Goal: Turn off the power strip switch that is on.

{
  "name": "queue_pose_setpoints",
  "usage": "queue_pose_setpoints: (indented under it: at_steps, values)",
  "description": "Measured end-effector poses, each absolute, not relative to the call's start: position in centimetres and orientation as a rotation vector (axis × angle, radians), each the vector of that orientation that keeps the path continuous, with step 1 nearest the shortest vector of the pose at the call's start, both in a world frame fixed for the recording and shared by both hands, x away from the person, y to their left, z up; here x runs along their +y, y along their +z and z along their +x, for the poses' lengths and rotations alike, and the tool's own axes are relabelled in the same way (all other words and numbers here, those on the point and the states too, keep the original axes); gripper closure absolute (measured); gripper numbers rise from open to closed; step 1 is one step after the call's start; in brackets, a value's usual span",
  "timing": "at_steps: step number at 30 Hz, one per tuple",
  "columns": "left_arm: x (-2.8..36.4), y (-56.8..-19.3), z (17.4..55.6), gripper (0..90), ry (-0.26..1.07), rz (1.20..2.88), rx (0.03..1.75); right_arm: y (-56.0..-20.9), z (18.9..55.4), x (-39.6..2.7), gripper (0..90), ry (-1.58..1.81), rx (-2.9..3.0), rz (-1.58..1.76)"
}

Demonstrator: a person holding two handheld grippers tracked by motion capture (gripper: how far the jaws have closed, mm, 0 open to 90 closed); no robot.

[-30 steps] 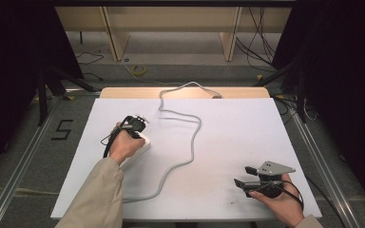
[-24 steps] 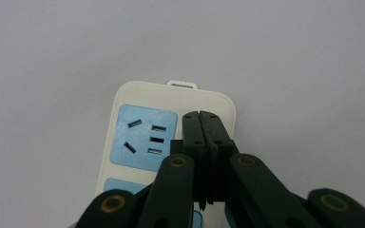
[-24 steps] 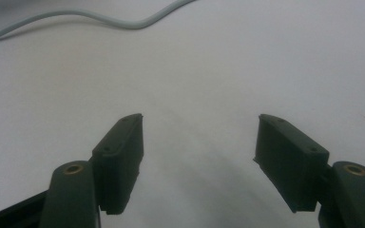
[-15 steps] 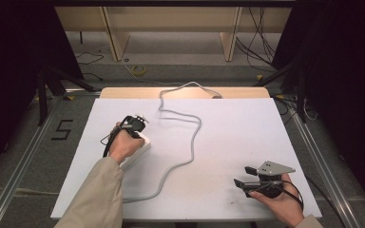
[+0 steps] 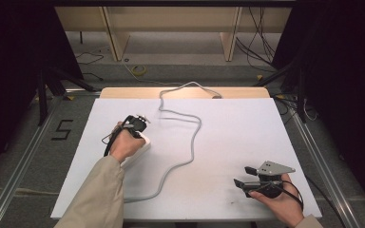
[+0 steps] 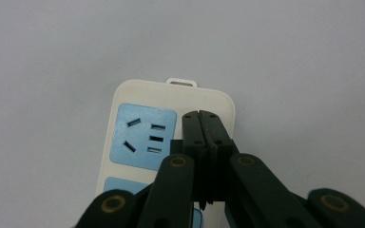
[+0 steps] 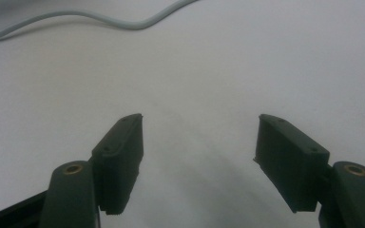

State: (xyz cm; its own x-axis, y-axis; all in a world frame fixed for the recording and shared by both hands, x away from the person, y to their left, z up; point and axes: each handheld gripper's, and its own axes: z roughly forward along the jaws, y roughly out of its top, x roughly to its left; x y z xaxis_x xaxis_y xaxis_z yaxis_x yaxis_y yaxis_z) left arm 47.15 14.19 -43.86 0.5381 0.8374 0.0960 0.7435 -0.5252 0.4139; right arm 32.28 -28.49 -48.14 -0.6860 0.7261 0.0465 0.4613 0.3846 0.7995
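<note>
The left claw [image 6: 203, 114] is shut tight with nothing between its jaws. Its tips sit over the right edge of the power strip [image 6: 138, 137], a white bar with blue plug holes. From above, the strip [image 5: 141, 148] lies at about 9 o'clock on the white table [image 5: 228, 123], under the left hand [image 5: 125, 145]. Its grey cord [image 5: 192, 142] snakes up toward 12 o'clock. The right claw [image 7: 197, 156] is wide open and holds nothing. It waits at about 5 o'clock, well apart from the strip.
</note>
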Motion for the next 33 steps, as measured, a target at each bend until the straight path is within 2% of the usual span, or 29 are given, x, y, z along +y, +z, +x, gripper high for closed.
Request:
queue_pose_setpoints:
  at_steps: [33]
  values:
    - [13.82, -43.94, 47.16, 89.8, 0.427, 2.478, 1.323, -48.12, 32.24, -28.41, 34.0, 1.193, 2.339, 1.035]
